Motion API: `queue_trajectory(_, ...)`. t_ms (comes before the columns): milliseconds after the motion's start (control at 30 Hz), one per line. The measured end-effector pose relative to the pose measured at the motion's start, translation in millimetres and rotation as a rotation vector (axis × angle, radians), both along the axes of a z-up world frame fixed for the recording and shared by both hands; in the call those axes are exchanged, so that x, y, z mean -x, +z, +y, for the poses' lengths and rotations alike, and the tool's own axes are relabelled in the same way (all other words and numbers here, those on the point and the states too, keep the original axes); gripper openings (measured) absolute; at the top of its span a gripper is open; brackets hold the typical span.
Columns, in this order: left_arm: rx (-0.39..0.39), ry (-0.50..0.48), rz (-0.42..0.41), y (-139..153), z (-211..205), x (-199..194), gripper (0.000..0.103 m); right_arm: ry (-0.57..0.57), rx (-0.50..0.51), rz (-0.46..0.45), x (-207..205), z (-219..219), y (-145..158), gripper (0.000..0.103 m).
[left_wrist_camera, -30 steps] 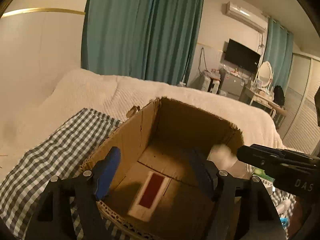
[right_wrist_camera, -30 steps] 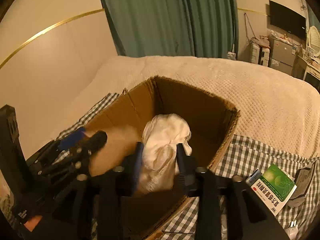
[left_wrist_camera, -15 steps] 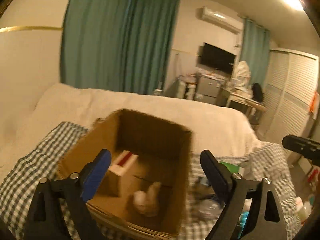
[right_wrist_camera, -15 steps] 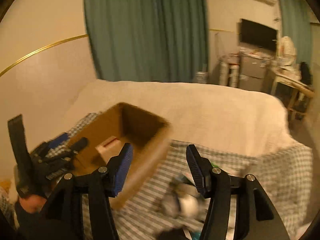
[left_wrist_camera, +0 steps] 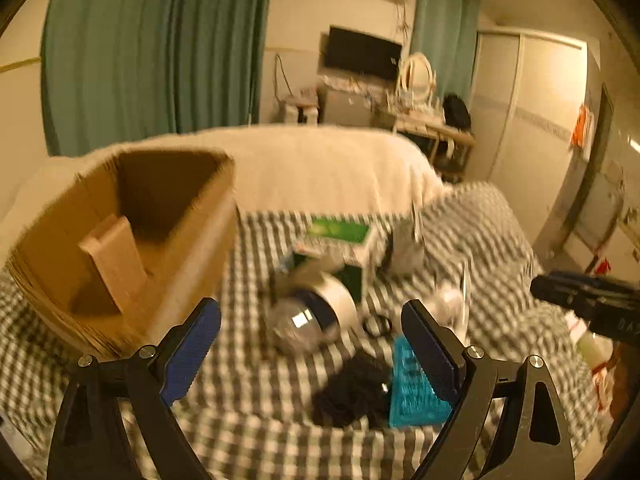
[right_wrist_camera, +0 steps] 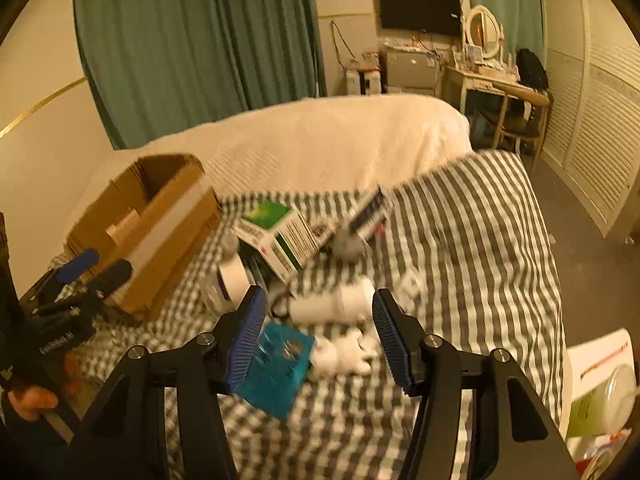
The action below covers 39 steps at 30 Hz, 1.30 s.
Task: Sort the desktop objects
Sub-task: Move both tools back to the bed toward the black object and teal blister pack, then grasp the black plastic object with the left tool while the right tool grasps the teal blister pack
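Both tongs hang over the checked cloth [right_wrist_camera: 472,240] with their jaws apart and nothing between the pads. The left gripper [left_wrist_camera: 310,344] stands wide above a clear bottle with a white and blue band [left_wrist_camera: 310,316], which lies on its side just ahead of it; a black bundle [left_wrist_camera: 352,392] and a teal packet [left_wrist_camera: 412,392] lie close under its right finger. The right gripper [right_wrist_camera: 318,336] is open to a middling width over the same teal packet [right_wrist_camera: 276,364], a white bottle lying on its side [right_wrist_camera: 332,304] and a small white crumpled thing [right_wrist_camera: 344,354]. Farther off sit a green and white box [right_wrist_camera: 280,236] and a dark flat pack [right_wrist_camera: 368,212], blurred. The cardboard box [left_wrist_camera: 120,240] stands to the left of the heap, a smaller carton [left_wrist_camera: 114,256] leaning inside it. Nothing blocks either gripper from the heap below
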State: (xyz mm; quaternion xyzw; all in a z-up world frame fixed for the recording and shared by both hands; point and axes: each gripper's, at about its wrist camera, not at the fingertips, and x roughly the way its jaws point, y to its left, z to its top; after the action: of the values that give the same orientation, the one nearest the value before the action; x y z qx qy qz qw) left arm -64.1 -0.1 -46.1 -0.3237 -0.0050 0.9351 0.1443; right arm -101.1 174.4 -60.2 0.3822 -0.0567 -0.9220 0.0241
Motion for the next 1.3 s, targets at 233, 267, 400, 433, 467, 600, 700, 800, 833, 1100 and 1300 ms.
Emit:
queue_trajectory(233, 0.053, -0.065, -0.097, -51, 22, -4, 0.094, -0.006, 0.017, -0.045, -9, 12, -32, 0.055)
queue_trajectory(267, 0.058, -0.078, -0.104, -56, 24, -4, 0.094, -0.006, 0.027, -0.055, -9, 13, -36, 0.055)
queue_trajectory(400, 0.055, -0.125, -0.137, -73, 26, 1, 0.094, -0.013, 0.034, -0.081, -5, 15, -50, 0.055)
queue_trajectory(433, 0.047, -0.139, -0.155, -78, 27, 4, 0.094, -0.014, 0.034, -0.084, -4, 14, -52, 0.055)
queue_trajectory(467, 0.044, -0.145, -0.167, -81, 27, 6, 0.094, -0.014, 0.033, -0.086, -3, 13, -54, 0.055)
queue_trajectory(600, 0.037, -0.178, -0.212, -93, 31, 15, 0.094, -0.015, 0.030, -0.101, 2, 10, -60, 0.055)
queue_trajectory(700, 0.030, -0.203, -0.248, -102, 35, 24, 0.094, -0.014, 0.026, -0.115, 6, 7, -65, 0.055)
queue_trajectory(800, 0.015, -0.222, -0.282, -109, 37, 30, 0.076, -0.009, 0.024, -0.129, 9, 4, -69, 0.055)
queue_trajectory(833, 0.015, -0.231, -0.288, -111, 37, 30, 0.069, -0.007, 0.025, -0.135, 10, 3, -71, 0.055)
queue_trajectory(1100, 0.010, -0.234, -0.253, -106, 32, 23, 0.053, 0.028, 0.039, -0.176, 13, -12, -82, 0.055)
queue_trajectory(1300, -0.007, -0.197, -0.252, -103, 22, 25, 0.052, 0.069, 0.061, -0.215, 13, -28, -93, 0.055)
